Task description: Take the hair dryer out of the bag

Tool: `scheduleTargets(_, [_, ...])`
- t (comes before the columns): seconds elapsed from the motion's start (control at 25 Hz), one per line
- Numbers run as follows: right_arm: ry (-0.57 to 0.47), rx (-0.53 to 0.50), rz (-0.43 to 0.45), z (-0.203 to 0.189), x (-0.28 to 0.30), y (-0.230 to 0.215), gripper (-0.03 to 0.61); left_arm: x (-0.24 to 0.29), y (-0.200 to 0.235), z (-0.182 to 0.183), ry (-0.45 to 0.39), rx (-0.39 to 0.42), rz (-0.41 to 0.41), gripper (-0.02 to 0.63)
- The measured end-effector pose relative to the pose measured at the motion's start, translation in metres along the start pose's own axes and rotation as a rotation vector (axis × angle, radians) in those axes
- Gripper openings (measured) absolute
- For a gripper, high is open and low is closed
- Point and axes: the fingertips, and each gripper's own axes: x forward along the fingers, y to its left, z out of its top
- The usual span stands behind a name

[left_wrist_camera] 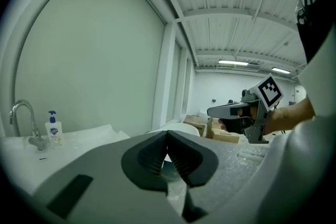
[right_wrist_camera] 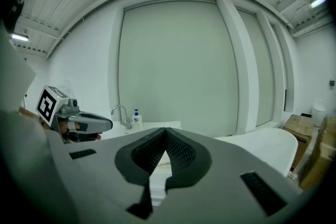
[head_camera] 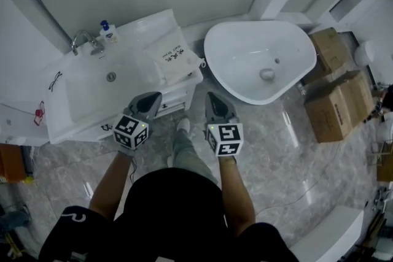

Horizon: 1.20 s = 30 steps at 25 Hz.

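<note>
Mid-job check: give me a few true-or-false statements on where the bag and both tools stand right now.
1. The white bag lies on the vanity counter. True.
2. The left tool is shut on the bag. False: it is shut on nothing and is clear of the bag.
3. The right tool is shut and empty. True.
4. The soap bottle lies tipped over. False: it stands upright beside the faucet.

Left hand-held gripper point(head_camera: 155, 96), right point(head_camera: 212, 96): both closed

Even bright light; floor glare; fisheye edges dark
</note>
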Motion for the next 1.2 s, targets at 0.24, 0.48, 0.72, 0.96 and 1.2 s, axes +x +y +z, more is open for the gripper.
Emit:
scheduleTargets(0.24, [0.006, 0.011, 0.009, -0.003, 0.053, -0.014, -0.005, 0.045, 0.030, -0.016, 0.046, 0.028, -0.048, -0.003])
scheduleTargets(0.48, [0.057, 0.032, 0.014, -0.023, 0.093, -0.027, -0.005, 0.092, 0.040, -0.050, 0.123, 0.078, -0.147, -0.003])
scheduleTargets(0.72, [0.103, 0.056, 0.058, -0.055, 0.125, -0.038, -0.005, 0.134, 0.057, -0.076, 0.206, 0.088, -0.170, -0.002])
scheduleTargets(0.96, [0.179, 0.086, 0.055, -0.098, 0.139, -0.055, -0.005, 0.172, 0.068, -0.114, 0.308, 0.146, -0.146, 0.063])
scheduleTargets(1.2, [0.202, 0.130, 0.021, -0.121, 0.148, -0.074, -0.005, 0.206, 0.074, -0.155, 0.419, 0.232, -0.136, 0.154])
